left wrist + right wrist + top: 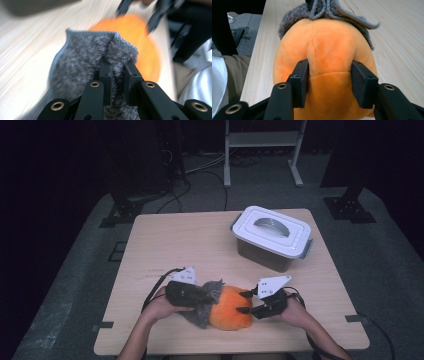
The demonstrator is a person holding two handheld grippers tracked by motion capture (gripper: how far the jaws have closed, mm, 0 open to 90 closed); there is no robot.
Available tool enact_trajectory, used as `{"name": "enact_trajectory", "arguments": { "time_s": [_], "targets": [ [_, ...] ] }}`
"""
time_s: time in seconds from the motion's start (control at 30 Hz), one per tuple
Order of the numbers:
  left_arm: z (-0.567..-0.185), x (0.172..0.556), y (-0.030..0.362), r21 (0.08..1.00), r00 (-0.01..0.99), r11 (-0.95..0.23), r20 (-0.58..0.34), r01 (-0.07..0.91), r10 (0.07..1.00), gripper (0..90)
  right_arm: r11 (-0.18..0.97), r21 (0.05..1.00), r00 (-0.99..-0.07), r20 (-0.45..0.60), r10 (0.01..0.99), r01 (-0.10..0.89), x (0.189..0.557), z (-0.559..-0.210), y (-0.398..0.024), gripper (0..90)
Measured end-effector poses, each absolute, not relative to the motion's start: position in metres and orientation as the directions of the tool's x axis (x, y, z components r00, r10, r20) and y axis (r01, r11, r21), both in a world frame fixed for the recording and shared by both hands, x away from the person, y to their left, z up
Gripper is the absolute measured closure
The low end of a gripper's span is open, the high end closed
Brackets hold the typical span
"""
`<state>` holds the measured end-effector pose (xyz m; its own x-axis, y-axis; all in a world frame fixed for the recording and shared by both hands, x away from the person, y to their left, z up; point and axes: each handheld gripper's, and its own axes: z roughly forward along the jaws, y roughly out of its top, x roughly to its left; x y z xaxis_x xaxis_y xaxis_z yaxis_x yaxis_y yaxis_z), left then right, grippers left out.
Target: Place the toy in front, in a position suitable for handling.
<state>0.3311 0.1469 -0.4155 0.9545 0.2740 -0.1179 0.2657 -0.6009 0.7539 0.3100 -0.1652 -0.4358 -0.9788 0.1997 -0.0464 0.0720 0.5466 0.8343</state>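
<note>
High view: both hands lie low, left gripper (202,295) pinching grey cloth (207,302).

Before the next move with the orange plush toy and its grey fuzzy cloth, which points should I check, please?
1. Left tongs shut on the grey fuzzy cloth: ok.
2. Right tongs pressing both sides of the round orange plush toy: ok.
3. Cloth lies over the toy's far end, seen from the right gripper view: ok.
4. White lidded plastic box stands apart from the toy: ok.
5. Box lid latched: cannot tell.
6. Toy rests on the light wooden table: ok.
</note>
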Motion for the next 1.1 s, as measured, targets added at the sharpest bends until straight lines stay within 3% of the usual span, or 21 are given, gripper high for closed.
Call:
{"name": "enact_trajectory", "arguments": {
  "time_s": [0.2, 0.63, 0.73, 0.87, 1.1],
  "targets": [
    [-0.422, 0.331, 0.163, 0.752, 0.941, -0.583, -0.151, 0.308, 0.303, 79.1, 0.549, 0.833, -0.979, -0.050, 0.197, 0.068, 0.309, -0.435, -0.165, 51.2],
    [-0.394, 0.323, 0.117, 0.841, 0.975, -0.493, -0.180, 0.221, 0.130, 79.0, 0.557, 0.829, -0.977, -0.076, 0.197, 0.048, 0.308, -0.433, -0.160, 51.2],
    [-0.395, 0.322, 0.104, 0.812, 0.981, -0.551, -0.145, 0.191, 0.127, 79.0, 0.561, 0.827, -0.977, -0.084, 0.195, 0.041, 0.306, -0.433, -0.158, 51.3],
    [-0.408, 0.324, 0.106, 0.785, 0.971, -0.572, -0.178, 0.238, 0.159, 80.2, 0.563, 0.825, -0.978, -0.084, 0.192, 0.040, 0.304, -0.433, -0.158, 50.1],
    [-0.418, 0.318, 0.126, 0.788, 0.962, -0.554, -0.204, 0.270, 0.180, 80.6, 0.512, 0.855, -0.979, -0.028, 0.202, 0.081, 0.308, -0.424, -0.159, 30.6]
  ]
}}
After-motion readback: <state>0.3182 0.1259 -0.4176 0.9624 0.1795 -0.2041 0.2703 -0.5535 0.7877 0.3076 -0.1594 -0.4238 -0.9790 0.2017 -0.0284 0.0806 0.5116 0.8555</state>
